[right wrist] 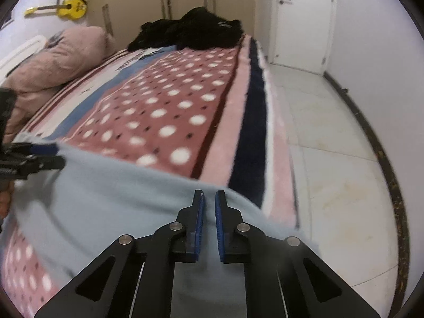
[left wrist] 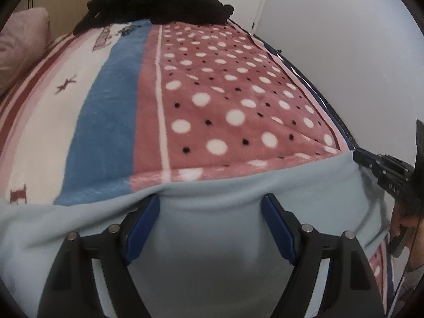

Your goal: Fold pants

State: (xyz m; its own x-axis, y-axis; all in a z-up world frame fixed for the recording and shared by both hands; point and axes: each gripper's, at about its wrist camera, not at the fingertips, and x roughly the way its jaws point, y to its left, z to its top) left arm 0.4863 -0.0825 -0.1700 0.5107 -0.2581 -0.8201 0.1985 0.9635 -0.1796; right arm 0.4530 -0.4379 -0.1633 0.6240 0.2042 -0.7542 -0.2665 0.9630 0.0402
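Light blue pants (left wrist: 212,228) lie across the near end of a bed with a patterned blanket (left wrist: 225,100). My left gripper (left wrist: 210,202) is open, its blue pads (left wrist: 143,228) spread wide over the pants' far edge. My right gripper (right wrist: 209,194) is nearly shut, and the pants (right wrist: 119,198) edge runs between its blue pads (right wrist: 220,225). The right gripper shows in the left wrist view (left wrist: 357,156) at the pants' right corner. The left gripper shows in the right wrist view (right wrist: 57,156) at the pants' left corner.
A black heap of clothes (right wrist: 190,31) lies at the far end of the bed. A pink pillow (right wrist: 58,58) lies on the left. A white tiled floor (right wrist: 331,145) runs along the right of the bed, with a door (right wrist: 302,21) and a wardrobe (right wrist: 185,0) beyond.
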